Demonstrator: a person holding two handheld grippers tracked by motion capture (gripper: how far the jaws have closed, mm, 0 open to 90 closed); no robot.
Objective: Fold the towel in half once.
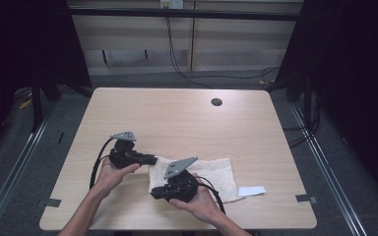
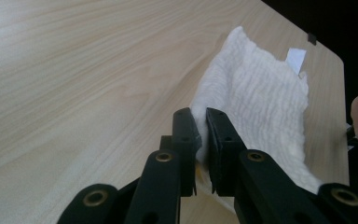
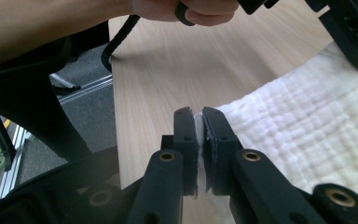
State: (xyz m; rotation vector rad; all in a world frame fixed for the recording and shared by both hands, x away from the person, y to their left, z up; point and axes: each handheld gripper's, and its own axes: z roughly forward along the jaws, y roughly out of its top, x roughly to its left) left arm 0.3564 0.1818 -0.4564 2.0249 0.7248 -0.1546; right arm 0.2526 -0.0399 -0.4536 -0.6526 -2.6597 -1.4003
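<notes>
A big wooden table takes up most of the high view. A white cloth lies on it, near the front edge and a bit to the right of the middle. The cloth is soft and has a bumpy square pattern. Its left side is lifted a little off the wood.

The left gripper points toward the cloth's left edge. In the left gripper view its two black jaws are squeezed tight on a corner of the cloth, with the white fabric pinched between them.

The right gripper is just in front of it, at the near left corner. In the right gripper view its jaws are also clamped on the cloth, holding a thin bit of its edge.

A small white paper slip lies just beside the cloth's right end. A little dark round hole sits far back on the table.
</notes>
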